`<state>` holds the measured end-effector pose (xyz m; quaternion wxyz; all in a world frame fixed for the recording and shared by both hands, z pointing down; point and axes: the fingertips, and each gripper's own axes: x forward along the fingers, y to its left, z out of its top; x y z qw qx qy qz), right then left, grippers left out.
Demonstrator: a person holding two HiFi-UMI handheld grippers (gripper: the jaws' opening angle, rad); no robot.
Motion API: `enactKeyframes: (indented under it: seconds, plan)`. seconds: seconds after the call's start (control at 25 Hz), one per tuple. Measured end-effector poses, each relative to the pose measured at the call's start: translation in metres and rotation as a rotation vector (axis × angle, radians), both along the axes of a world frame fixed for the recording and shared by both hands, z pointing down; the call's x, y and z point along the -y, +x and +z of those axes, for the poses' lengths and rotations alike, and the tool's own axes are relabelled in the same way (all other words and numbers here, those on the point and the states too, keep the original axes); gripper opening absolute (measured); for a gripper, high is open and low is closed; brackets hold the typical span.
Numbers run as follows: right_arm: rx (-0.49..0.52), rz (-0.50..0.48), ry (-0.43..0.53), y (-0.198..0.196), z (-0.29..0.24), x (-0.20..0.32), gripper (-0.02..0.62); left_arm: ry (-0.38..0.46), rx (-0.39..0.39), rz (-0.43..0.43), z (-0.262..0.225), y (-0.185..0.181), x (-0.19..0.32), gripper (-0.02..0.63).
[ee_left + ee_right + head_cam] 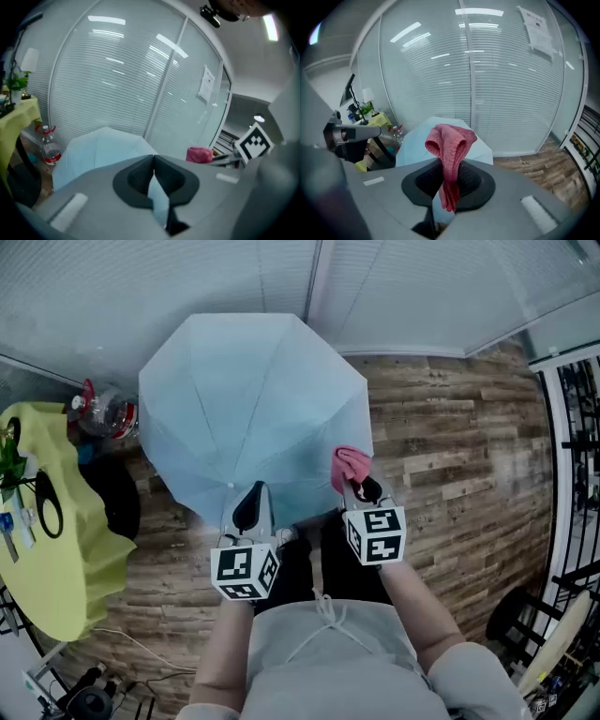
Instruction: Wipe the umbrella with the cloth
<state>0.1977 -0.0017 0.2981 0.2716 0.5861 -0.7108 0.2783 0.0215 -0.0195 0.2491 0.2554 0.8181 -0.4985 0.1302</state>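
A pale blue umbrella (253, 409) stands open on the wooden floor, its canopy facing up at me. My left gripper (249, 505) is at the canopy's near rim, shut on a fold of the blue fabric; the left gripper view shows that fold pinched between the jaws of the left gripper (153, 176). My right gripper (361, 488) is shut on a pink cloth (352, 465) at the canopy's near right edge. In the right gripper view the cloth (450, 140) bunches above the shut jaws, with the umbrella (417, 140) behind it.
A table under a yellow cover (56, 549) stands at the left, with a water bottle (108, 413) and a dark object (112, 493) beside it on the floor. A glass wall with blinds (281, 277) runs behind the umbrella. A black rack (577, 427) is at the right.
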Motion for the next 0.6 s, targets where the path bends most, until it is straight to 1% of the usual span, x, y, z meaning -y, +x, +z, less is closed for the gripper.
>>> enactKeyframes:
  seconds: [0.12, 0.2, 0.4, 0.6]
  plan:
    - [0.032, -0.011, 0.092, -0.028, -0.065, 0.001, 0.058, 0.102, -0.042, -0.057, -0.070, -0.028, 0.007, 0.006]
    - [0.039, -0.027, 0.153, -0.041, -0.106, 0.004, 0.058, 0.182, -0.061, -0.071, -0.117, -0.040, 0.012, 0.006]
    - [0.018, -0.050, 0.299, -0.051, -0.200, 0.010, 0.055, 0.373, -0.076, -0.042, -0.221, -0.049, 0.005, 0.006]
    - [-0.012, -0.051, 0.464, -0.047, -0.282, 0.010, 0.054, 0.556, -0.046, 0.001, -0.295, -0.044, -0.012, 0.007]
